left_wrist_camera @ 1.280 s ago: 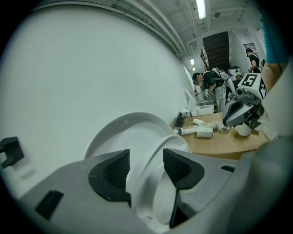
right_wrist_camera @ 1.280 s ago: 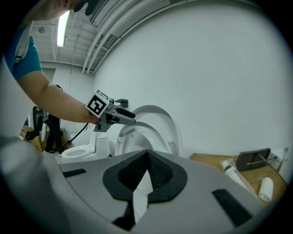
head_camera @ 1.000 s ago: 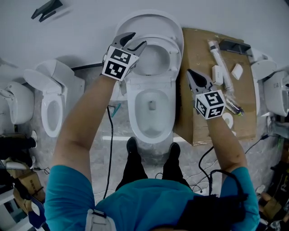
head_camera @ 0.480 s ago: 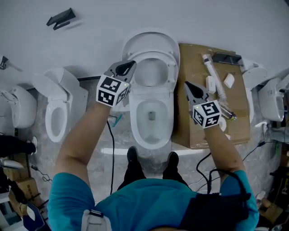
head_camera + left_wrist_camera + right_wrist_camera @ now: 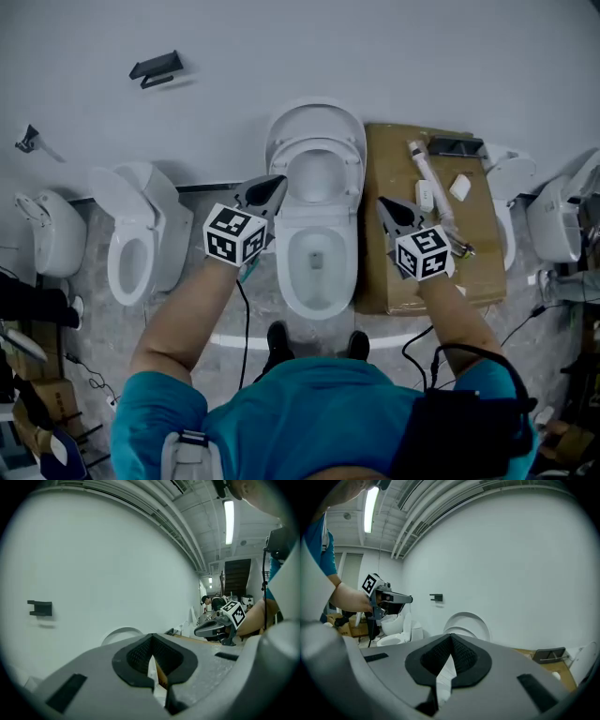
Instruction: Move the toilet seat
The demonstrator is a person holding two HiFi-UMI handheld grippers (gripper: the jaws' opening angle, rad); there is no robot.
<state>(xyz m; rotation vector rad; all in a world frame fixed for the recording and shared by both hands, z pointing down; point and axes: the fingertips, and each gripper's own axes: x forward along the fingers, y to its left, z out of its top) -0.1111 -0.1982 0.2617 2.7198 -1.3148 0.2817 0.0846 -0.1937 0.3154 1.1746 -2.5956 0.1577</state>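
The white toilet (image 5: 317, 258) stands in the middle of the head view. Its seat (image 5: 354, 161) and lid (image 5: 316, 117) are tipped up against the wall. My left gripper (image 5: 272, 184) hovers just left of the bowl, apart from the seat, jaws shut with nothing between them (image 5: 151, 641). My right gripper (image 5: 384, 204) hangs to the right of the bowl over the cardboard edge, also shut and empty (image 5: 451, 638). The raised lid (image 5: 466, 620) shows ahead in the right gripper view, and as a white arc (image 5: 123, 632) in the left gripper view.
A cardboard sheet (image 5: 473, 262) lies right of the toilet with a white tube (image 5: 422, 173), a black part (image 5: 455, 145) and small white pieces. More toilets stand at left (image 5: 141, 244) and right (image 5: 553, 216). A black bracket (image 5: 155, 67) is on the wall. A cable (image 5: 246, 314) runs on the floor.
The left gripper was open at the raised seat's left edge; it has shut and drawn back toward the bowl's left side. The head view has backed away; the right gripper stays shut.
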